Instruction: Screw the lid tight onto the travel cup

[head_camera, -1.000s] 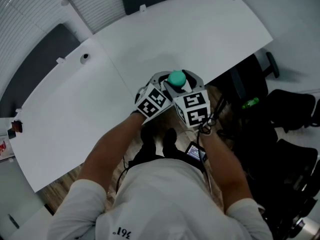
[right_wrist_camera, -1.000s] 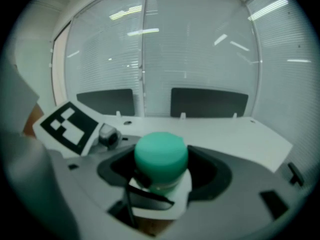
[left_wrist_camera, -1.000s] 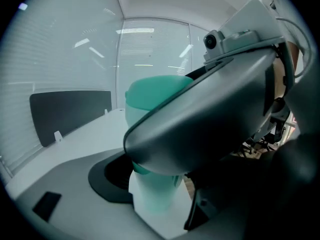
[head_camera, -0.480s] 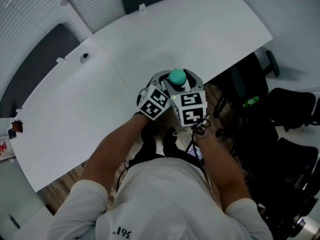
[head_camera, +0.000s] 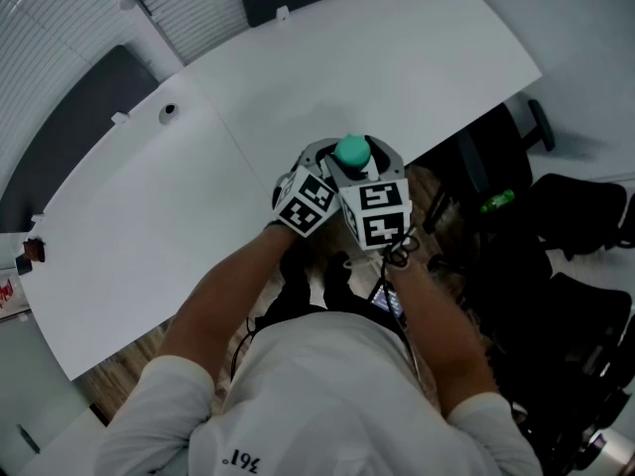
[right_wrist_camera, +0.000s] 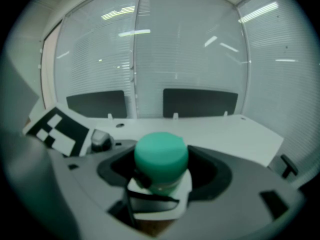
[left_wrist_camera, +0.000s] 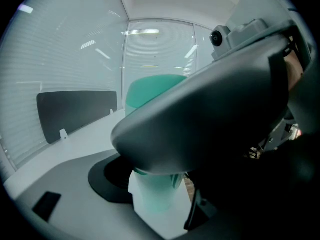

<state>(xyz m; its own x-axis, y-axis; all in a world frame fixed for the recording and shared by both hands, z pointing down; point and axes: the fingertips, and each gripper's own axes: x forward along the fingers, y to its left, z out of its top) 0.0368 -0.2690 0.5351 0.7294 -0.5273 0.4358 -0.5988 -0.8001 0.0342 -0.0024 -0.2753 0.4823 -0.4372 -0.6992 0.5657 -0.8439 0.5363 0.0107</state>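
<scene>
Long white curved desk (head_camera: 298,97) with a round cable hole (head_camera: 169,112), dark grey privacy panels (right_wrist_camera: 200,103) along its far edge, white slatted blinds (right_wrist_camera: 190,49) over glass walls, ceiling strip lights (right_wrist_camera: 135,33) reflected there, wood-plank floor (head_camera: 129,360), black office chair (head_camera: 566,226) at right.

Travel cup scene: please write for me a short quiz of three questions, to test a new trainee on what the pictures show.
1. Multiple choice: what colour is the lid? A) red B) green C) black
2. True or false: the left gripper and the right gripper are held far apart, at opposite ends of the table.
3. Short answer: which thing stands between the jaws of both grippers?
Key: 1. B. 2. False: they are close together, near the table's edge. 3. The travel cup, with its lid.
</scene>
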